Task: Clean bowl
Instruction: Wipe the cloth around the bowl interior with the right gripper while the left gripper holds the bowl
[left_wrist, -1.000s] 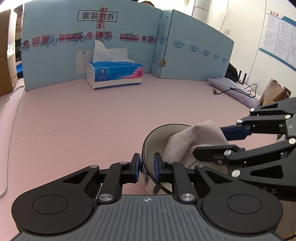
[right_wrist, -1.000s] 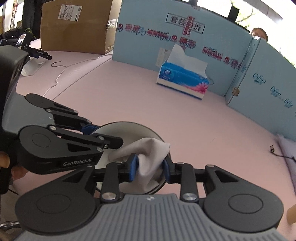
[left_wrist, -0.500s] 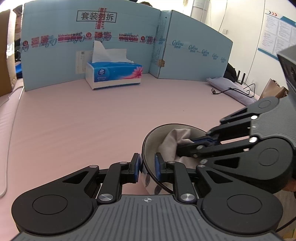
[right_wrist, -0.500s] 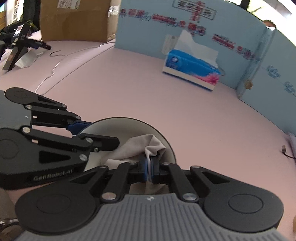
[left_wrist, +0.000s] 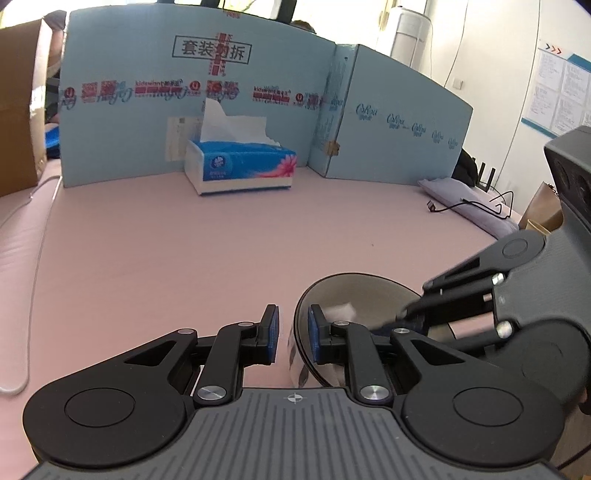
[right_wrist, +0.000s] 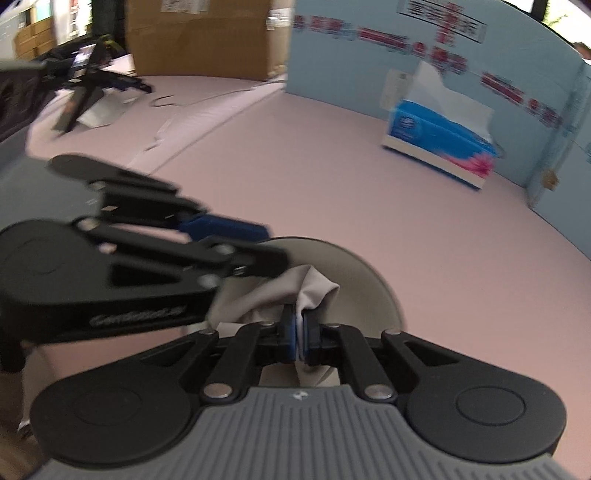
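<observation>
A dark bowl (left_wrist: 362, 291) with a pale inside stands on the pink table. My left gripper (left_wrist: 291, 321) is shut on its near rim, one blue pad outside and one inside. In the right wrist view the bowl (right_wrist: 365, 280) holds a crumpled grey cloth (right_wrist: 277, 291), and my right gripper (right_wrist: 299, 332) is shut on a fold of it, pointing steeply down into the bowl. The left gripper (right_wrist: 266, 245) reaches in from the left there. In the left wrist view the right gripper (left_wrist: 402, 319) enters from the right and hides most of the cloth.
A blue tissue box (left_wrist: 240, 170) stands at the back in front of a light blue cardboard screen (left_wrist: 147, 122). A white cable (left_wrist: 33, 258) runs along the left edge. A lilac pouch with a black cable (left_wrist: 465, 199) lies at the right. A brown carton (right_wrist: 199, 37) stands behind.
The right gripper closed on the cloth, tipped steeper and pushed down into the bowl, so the cloth sank from above the rim to inside. The left gripper kept its hold on the rim.
</observation>
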